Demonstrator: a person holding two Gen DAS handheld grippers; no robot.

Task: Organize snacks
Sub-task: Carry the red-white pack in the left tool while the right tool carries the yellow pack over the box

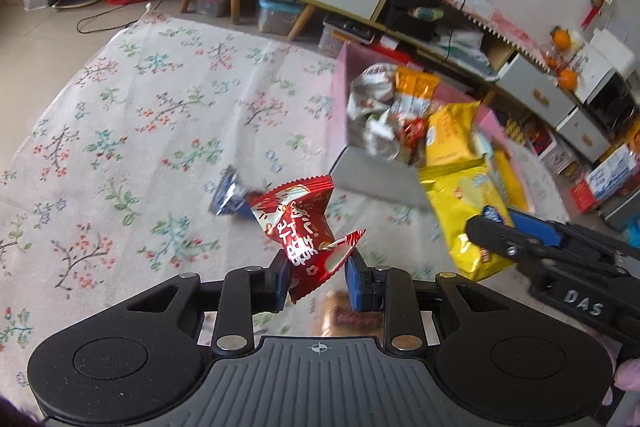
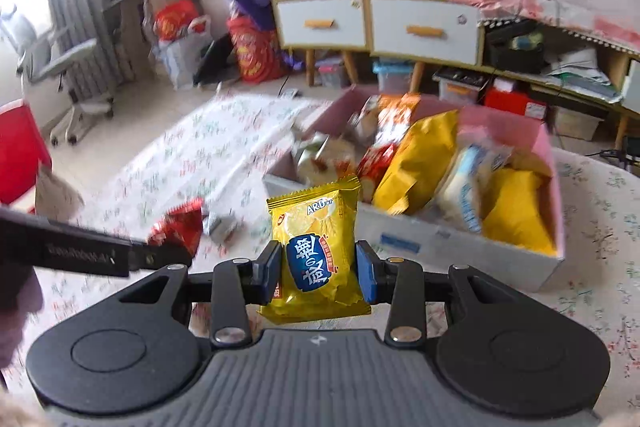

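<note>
The pink box at the far side of the floral-clothed table is already heaped with bags, so anything dropped on that pile could slide back out over the low front wall. The right gripper has its jaws closed on the sides of a puffy yellow snack packet held in the air short of the box, and the slick, air-filled wrapper could squirm loose. The left gripper has its jaws clamped on one corner of a small red snack packet, which dangles twisted above the cloth near a blue wrapped sweet; that corner hold looks the likeliest to slip.
</note>
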